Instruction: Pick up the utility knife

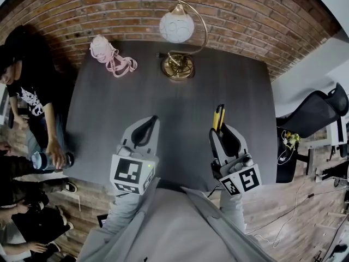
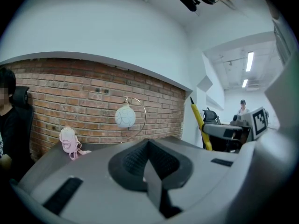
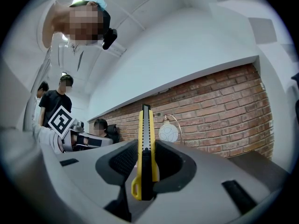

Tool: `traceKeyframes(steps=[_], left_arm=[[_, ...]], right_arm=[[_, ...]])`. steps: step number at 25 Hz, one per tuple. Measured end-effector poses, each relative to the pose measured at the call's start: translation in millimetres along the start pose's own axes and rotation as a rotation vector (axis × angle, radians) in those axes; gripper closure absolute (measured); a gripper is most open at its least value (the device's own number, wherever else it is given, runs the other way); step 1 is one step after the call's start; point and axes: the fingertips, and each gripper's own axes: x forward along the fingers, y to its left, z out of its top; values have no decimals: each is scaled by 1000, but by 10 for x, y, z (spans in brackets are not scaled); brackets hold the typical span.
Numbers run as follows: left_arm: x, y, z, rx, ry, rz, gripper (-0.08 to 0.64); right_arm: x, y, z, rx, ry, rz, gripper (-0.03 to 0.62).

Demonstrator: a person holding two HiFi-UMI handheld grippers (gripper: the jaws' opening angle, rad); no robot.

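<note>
I hold a two-jaw gripper in each hand over a dark grey table (image 1: 229,81) set against a brick wall.

My right gripper (image 1: 220,133) is clamped on the yellow utility knife (image 3: 145,157). Its pads press the handle from both sides, and the knife's front end sticks out past the jaw tips towards the wall. The knife appears to be off the tabletop, so I judge the pick-up itself done. What remains is keeping a firm, level hold while lifting it clear. I cannot tell whether the blade is extended.

My left gripper (image 1: 146,126) hovers beside it, apart from it, with its jaws closed together on nothing.

There is plenty of room. The tabletop ahead of both grippers is bare. A globe lamp (image 1: 177,26) on a brass base stands near the far edge, well apart from the knife. A pink corded bundle (image 1: 112,56) lies at the far left. A person (image 1: 32,97) stands at the table's left edge, and an office chair (image 1: 311,113) sits beyond the right edge. The near edge lies just below my grippers.
</note>
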Motion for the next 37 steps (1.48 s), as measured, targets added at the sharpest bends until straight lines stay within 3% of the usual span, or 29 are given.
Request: traceKeyframes(steps=[37], left_arm=[[102, 172, -60, -18, 14, 29, 541]], right_arm=[[192, -26, -100, 40, 9, 35, 466]])
